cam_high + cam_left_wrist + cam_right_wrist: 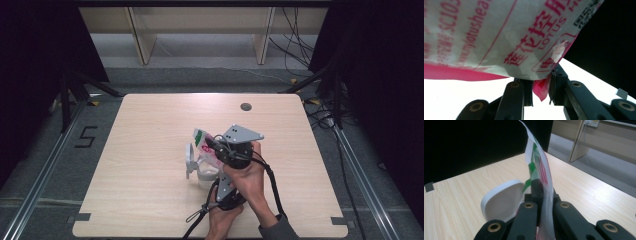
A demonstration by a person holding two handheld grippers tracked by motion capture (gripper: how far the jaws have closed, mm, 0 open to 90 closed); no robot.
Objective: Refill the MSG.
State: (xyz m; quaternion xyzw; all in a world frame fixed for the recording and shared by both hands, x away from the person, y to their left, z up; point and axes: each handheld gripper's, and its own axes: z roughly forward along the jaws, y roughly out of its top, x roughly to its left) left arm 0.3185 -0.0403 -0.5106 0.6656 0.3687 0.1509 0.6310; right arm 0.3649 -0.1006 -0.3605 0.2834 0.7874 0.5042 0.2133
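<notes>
A plastic bag [204, 141], white with red print, a pink edge and a green patch, is held up over the middle of the wooden table [150, 200]. My right gripper [212, 145], under its grey plate, is shut on the bag's thin edge [543, 173], which rises upright between the jaws [541, 190]. My left gripper [216, 171] reaches from below and nearer the person. It is shut on a pink corner [541, 88] of the bag [499, 37]. A white rounded container [192, 162] sits on the table just left of the bag, and its rim [499, 192] stands up beside my right jaws.
A round cable hole [245, 106] lies in the table's far right part. Bare wood extends on all sides of the hands. Wooden shelf legs [142, 42] and floor cables [295, 45] lie beyond the far edge; dark curtains flank the table.
</notes>
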